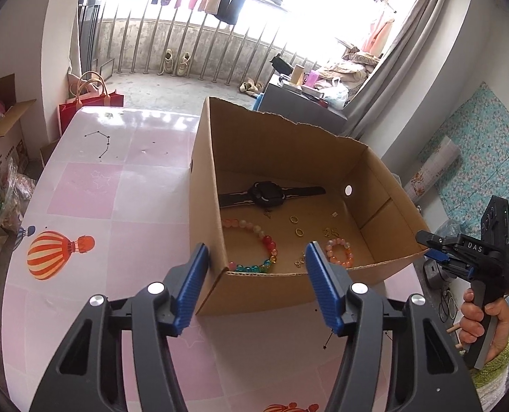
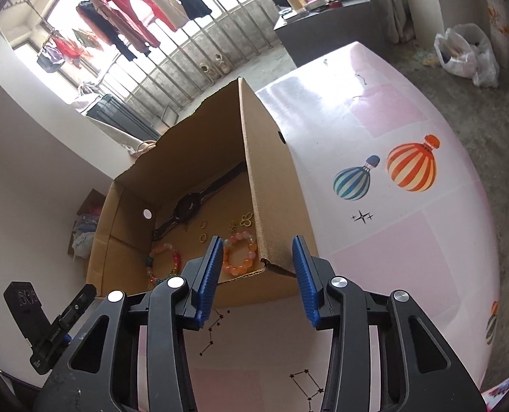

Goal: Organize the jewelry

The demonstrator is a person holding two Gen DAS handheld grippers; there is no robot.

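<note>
An open cardboard box point(image 1: 384, 213) stands on the pink table point(image 1: 82, 185). Inside lie a black watch point(image 1: 268, 194), a large multicoloured bead bracelet point(image 1: 261, 243), a small orange bead bracelet point(image 1: 340, 252), gold rings point(image 1: 299, 231) and small gold pieces. My left gripper point(image 1: 256, 259) is open and empty, just in front of the box's near wall. My right gripper point(image 2: 256, 252) is open and empty, straddling the box's near corner point(image 2: 271, 264); it also shows at the right of the left wrist view point(image 1: 432, 243). The watch point(image 2: 189, 206) and both bracelets point(image 2: 239, 254) show in the right wrist view.
The table top carries balloon prints point(image 1: 53, 254) and star drawings. Cardboard boxes and bags point(image 1: 3, 144) stand on the floor to the left. A cluttered grey cabinet point(image 1: 302, 99) and a curtain point(image 1: 408, 44) lie beyond the box. A white plastic bag point(image 2: 467, 55) lies on the floor.
</note>
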